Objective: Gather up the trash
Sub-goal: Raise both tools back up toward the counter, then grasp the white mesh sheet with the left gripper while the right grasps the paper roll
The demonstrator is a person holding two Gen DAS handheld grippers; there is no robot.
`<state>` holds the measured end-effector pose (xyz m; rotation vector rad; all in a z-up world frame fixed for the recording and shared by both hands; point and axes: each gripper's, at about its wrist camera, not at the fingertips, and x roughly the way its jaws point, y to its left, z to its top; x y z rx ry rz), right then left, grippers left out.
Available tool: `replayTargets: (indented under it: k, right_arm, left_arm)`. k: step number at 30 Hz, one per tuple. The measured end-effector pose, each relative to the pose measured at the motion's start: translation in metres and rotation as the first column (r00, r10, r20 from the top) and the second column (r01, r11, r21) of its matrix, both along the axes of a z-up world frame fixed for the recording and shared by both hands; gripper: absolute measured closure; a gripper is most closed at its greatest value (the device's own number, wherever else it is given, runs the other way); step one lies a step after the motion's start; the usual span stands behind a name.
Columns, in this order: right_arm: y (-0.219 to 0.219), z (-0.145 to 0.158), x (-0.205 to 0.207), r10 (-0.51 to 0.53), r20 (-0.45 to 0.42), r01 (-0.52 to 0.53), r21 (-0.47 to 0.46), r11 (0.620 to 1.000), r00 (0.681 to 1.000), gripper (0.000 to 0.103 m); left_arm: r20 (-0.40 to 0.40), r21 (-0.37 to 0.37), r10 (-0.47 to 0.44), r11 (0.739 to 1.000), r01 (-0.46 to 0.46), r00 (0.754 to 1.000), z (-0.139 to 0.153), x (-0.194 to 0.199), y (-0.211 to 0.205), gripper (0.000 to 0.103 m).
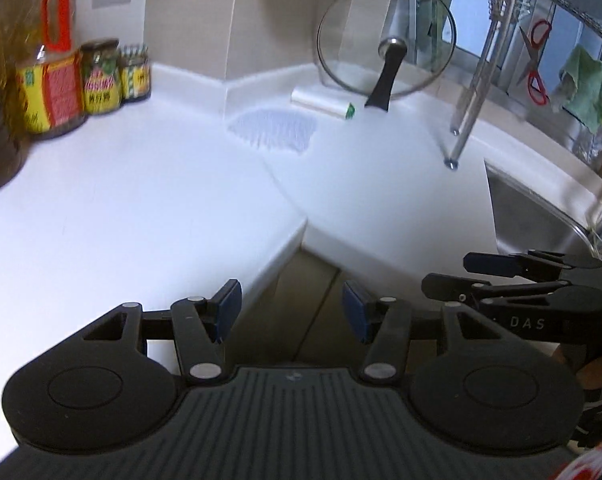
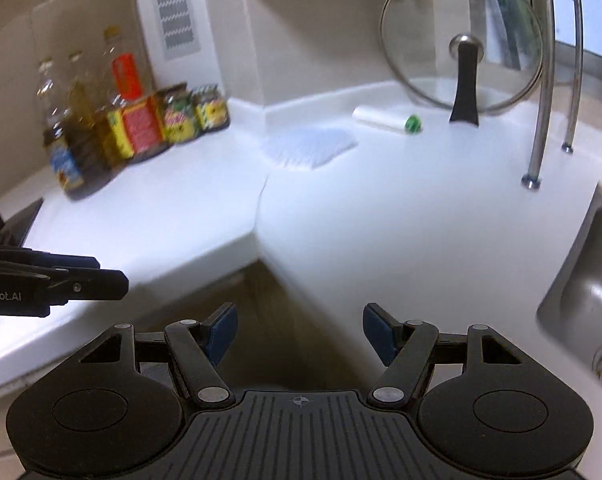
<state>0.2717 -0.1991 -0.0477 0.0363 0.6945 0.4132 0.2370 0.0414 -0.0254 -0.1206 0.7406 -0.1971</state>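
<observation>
A white L-shaped kitchen counter [image 1: 149, 200] fills both views [image 2: 381, 220]. A white roll with a green end [image 1: 323, 105] lies at the back near the wall, also in the right wrist view [image 2: 385, 119]. A pale blue ribbed mat [image 1: 273, 130] lies in the corner, also in the right wrist view [image 2: 309, 146]. My left gripper [image 1: 292, 310] is open and empty over the counter's inner corner. My right gripper [image 2: 299, 334] is open and empty beside it; it also shows at the right of the left wrist view [image 1: 445, 274].
Oil bottles and jars [image 1: 61, 84] stand at the back left. A glass pot lid [image 1: 385, 40] leans on the wall. A steel sink [image 1: 541, 220] lies right, under a dish rack leg [image 1: 465, 120] with scissors [image 1: 535, 62] and a green cloth [image 1: 585, 88].
</observation>
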Motion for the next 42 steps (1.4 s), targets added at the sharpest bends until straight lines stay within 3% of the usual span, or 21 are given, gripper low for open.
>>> replayTargets:
  k: [6,14,22,32,42]
  right_arm:
    - [-0.021,0.007,0.060,0.021,0.032,-0.021,0.003,1.000,0.999,0.034]
    - [-0.044,0.007,0.152,0.063,0.052,-0.062,-0.026,0.998,0.997,0.034]
    - [-0.055,0.000,0.220,0.068,0.060,-0.065,-0.041,0.997,0.996,0.034]
    - [-0.051,-0.010,0.276,0.063,0.053,-0.062,-0.025,0.998,0.997,0.034]
    - [-0.050,-0.016,0.306,0.052,0.040,-0.053,0.005,0.999,0.998,0.034]
  left_arm:
    - [0.054,0.030,0.022,0.999,-0.023,0.998,0.012,0.058,-0.016,0.051]
    - [0.050,0.059,0.076,0.995,-0.078,0.996,0.008,0.141,-0.037,0.051]
    - [0.024,0.095,0.108,0.989,-0.110,0.994,-0.006,0.208,-0.045,0.041]
    - [0.015,0.135,0.126,0.983,-0.127,0.992,-0.026,0.277,-0.041,0.028]
    - [-0.036,0.193,0.111,0.976,-0.102,0.993,-0.055,0.323,-0.039,0.030]
